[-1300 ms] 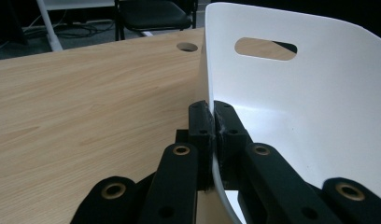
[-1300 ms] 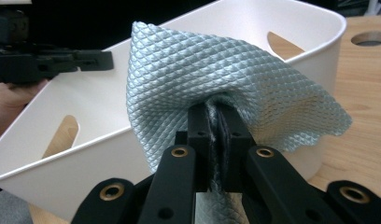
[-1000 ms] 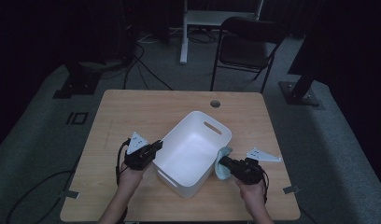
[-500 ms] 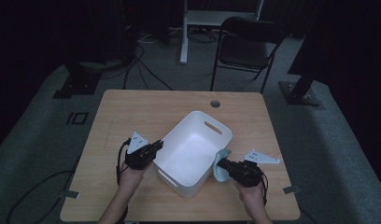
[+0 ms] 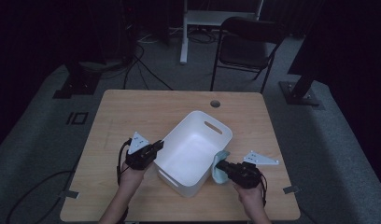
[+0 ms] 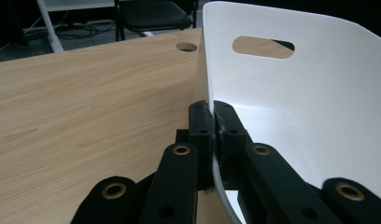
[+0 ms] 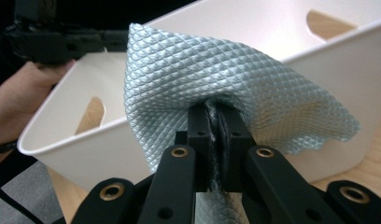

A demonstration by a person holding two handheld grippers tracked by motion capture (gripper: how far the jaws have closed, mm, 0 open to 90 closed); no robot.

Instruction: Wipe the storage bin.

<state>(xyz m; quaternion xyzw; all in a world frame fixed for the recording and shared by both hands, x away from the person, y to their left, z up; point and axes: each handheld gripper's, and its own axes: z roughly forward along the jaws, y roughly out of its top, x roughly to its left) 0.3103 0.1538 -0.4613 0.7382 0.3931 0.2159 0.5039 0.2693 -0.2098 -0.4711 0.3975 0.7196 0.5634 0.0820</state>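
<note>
One white bin (image 5: 194,151), one pale blue cloth (image 5: 220,169), two grippers, and that's the whole count on the wooden table (image 5: 146,112). The bin sits in the lower middle of the high view, turned at an angle, a slot handle cut into its far end wall, and its inside shows bare white, nothing lying in it. At the lower left of that view, the left gripper (image 5: 156,145) has its jaws pinched tight on the bin's rim; in the left gripper view the thin white wall (image 6: 215,163) runs right between the closed jaws, one inside the bin and one outside. At the lower right, the right gripper (image 5: 220,164) is clamped on the cloth, which is pressed up against the outside of the bin's near wall. In the right gripper view the quilted cloth (image 7: 212,79) fans up from the closed jaws, covering part of the bin's rim.
</note>
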